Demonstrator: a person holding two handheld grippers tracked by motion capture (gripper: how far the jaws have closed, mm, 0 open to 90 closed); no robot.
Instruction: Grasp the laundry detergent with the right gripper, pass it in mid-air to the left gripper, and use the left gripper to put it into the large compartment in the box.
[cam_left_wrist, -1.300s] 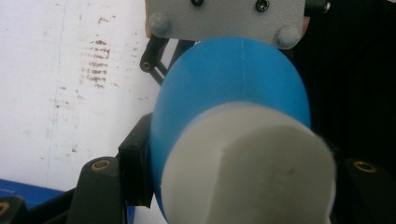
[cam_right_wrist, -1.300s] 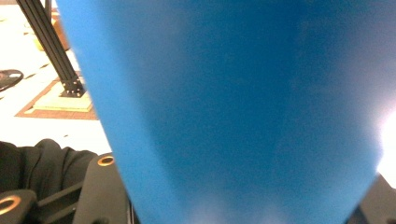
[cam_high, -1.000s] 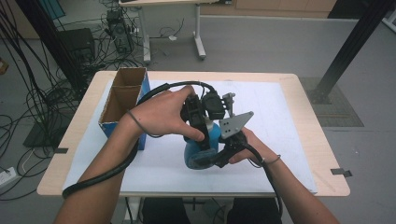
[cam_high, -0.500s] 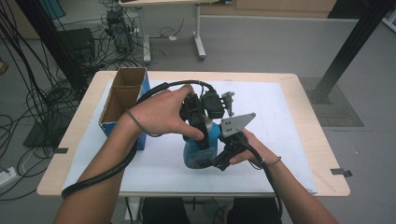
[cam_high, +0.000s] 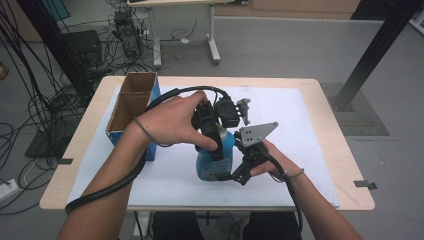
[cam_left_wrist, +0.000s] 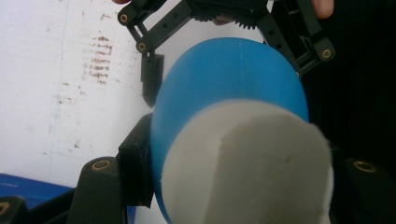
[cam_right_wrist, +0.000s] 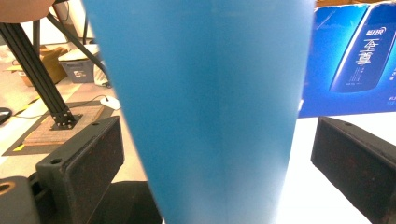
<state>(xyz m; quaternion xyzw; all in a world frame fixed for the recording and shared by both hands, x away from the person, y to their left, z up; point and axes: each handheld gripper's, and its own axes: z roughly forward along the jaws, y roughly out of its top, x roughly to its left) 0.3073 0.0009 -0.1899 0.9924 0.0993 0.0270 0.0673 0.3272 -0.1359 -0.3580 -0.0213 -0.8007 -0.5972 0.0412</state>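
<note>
Blue bottle (cam_high: 214, 159), upright near the counter's (cam_high: 320, 150) front edge: long axis vertical, upper body clamped in left gripper (cam_high: 216, 150) fingers, lower body between right gripper (cam_high: 239, 172) fingers just opened wide, pads clear.

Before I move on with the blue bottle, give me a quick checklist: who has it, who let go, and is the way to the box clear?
1. Left tool clamped on the blue bottle: ok, its jaws press both sides in the left gripper view.
2. Right tool released: ok, its jaws have just been opening; the bottle stands between them with a gap at each pad.
3. Bottle resting on the white mat: cannot tell, its underside is hidden.
4. Bottle cap closed: ok, a white cap covers the end.
5. Cardboard box open: ok, it stands open-topped beside the left hand.
</note>
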